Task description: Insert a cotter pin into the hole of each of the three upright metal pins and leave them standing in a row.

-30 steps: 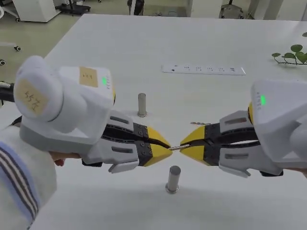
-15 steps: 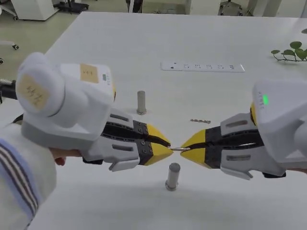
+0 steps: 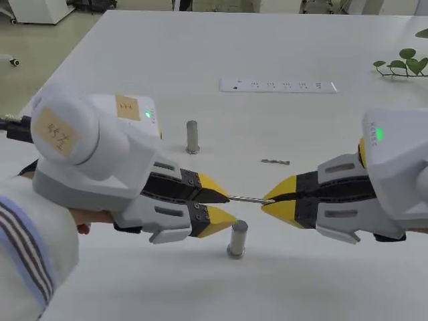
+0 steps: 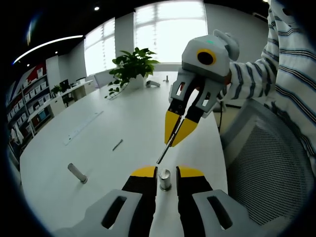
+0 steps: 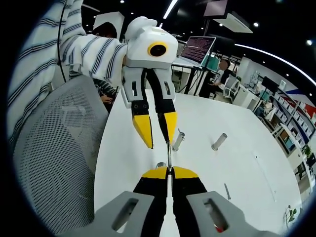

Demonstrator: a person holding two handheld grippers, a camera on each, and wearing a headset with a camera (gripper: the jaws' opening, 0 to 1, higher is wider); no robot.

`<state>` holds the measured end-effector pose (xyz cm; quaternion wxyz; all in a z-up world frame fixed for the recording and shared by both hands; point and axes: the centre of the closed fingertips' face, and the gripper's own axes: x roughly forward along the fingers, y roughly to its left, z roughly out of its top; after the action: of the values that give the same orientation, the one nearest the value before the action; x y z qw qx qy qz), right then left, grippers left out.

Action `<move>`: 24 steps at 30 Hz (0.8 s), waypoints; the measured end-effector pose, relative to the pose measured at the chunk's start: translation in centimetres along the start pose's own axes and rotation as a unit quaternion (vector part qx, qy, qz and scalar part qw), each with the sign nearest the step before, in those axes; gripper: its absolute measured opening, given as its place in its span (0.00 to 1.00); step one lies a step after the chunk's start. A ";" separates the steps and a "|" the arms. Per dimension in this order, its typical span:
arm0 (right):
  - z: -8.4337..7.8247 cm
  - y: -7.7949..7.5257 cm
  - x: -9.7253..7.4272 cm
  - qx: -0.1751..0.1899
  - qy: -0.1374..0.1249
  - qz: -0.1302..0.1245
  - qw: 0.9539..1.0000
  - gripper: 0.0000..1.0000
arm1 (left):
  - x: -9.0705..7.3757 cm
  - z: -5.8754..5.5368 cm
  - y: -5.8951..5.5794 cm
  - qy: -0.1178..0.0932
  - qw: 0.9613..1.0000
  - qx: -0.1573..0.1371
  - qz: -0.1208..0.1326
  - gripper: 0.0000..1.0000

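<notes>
Jaws of my left gripper [image 3: 231, 207] gape released; my right gripper [image 3: 269, 202] is clenched on a cotter pin [image 3: 249, 198], held level between both, near an upright metal pin [image 3: 237, 239] on the worktop [image 3: 167, 60]. A second metal pin [image 3: 192, 136] stands farther back.

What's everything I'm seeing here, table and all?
white workbench table: one, white, under everything
upright grey metal pins: at least two, grey, nearer one below the tongs, another behind
thin silvery cotter pin: one, silver, held midair
second cotter pin: one, silver, lying on table
white power strip: one, white, far side
green leafy plant: one, green, far right
striped sleeve: one, white-blue, lower left
left tongs: one, white, yellow-tipped, open
right tongs: one, white, yellow-tipped, shut on thin silvery cotter pin
</notes>
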<state>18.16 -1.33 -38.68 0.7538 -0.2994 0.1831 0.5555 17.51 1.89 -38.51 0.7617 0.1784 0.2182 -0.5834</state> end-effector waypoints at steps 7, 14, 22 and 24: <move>-2.2 0.4 -0.1 0.025 0.013 -0.003 1.000 0.00 | 0.9 -0.4 -0.3 0.012 1.000 0.002 -0.008 0.14; -4.0 0.9 0.0 0.041 0.024 -0.004 0.999 0.00 | 1.5 -1.2 -0.2 0.030 1.000 -0.001 -0.009 0.15; -5.3 1.4 0.5 0.051 0.038 0.003 0.998 0.00 | 2.2 -1.8 0.2 0.043 0.999 -0.004 -0.006 0.15; -5.4 1.5 0.6 0.052 0.039 0.004 0.998 0.00 | 2.3 -2.0 0.2 0.048 0.999 -0.003 -0.006 0.16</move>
<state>17.25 -4.16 -43.48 0.7584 -0.2807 0.2426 0.5359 18.00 1.13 -41.47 0.7473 0.2024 0.2573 -0.5782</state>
